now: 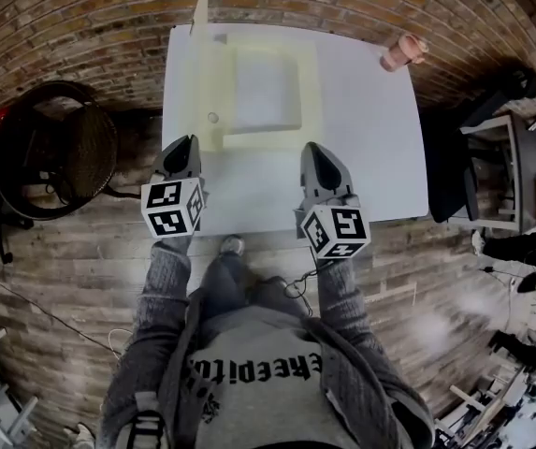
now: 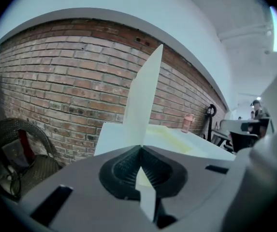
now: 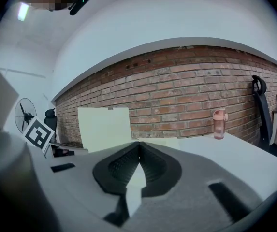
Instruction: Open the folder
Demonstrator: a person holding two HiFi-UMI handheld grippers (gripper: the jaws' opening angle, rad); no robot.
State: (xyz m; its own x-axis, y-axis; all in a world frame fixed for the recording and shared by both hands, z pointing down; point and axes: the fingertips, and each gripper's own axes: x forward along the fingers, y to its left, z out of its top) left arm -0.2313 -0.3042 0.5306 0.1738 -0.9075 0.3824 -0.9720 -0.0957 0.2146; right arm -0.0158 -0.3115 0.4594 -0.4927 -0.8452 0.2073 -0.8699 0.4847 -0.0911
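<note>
The pale yellow plastic folder (image 1: 263,92) lies on the far left part of the white counter (image 1: 370,148). Its front cover (image 1: 199,6) stands nearly upright along the counter's left edge, so the opening looks largely done (though a cover poised like that could, I judge, drop shut again). Both tools hang at the near edge, well short of it. The left tongs (image 1: 184,142) have their ribbed pads pressed together on nothing, and the right tongs (image 1: 314,148) are likewise closed and empty. To finish well, the left tongs would first need to part, then take the cover by its free upper edge and ease it outward past vertical. The right tongs could press on the folder's flat base to keep it from sliding. One caution: the hinge sits at the counter's edge, so a cover laid fully back would hang unsupported. Nothing lies between the tongs and the folder. A pink drinking bottle (image 1: 403,52) stands well apart at the far right corner, and a round black wicker chair (image 1: 57,148) sits just left of the counter — below the cover's swing.
</note>
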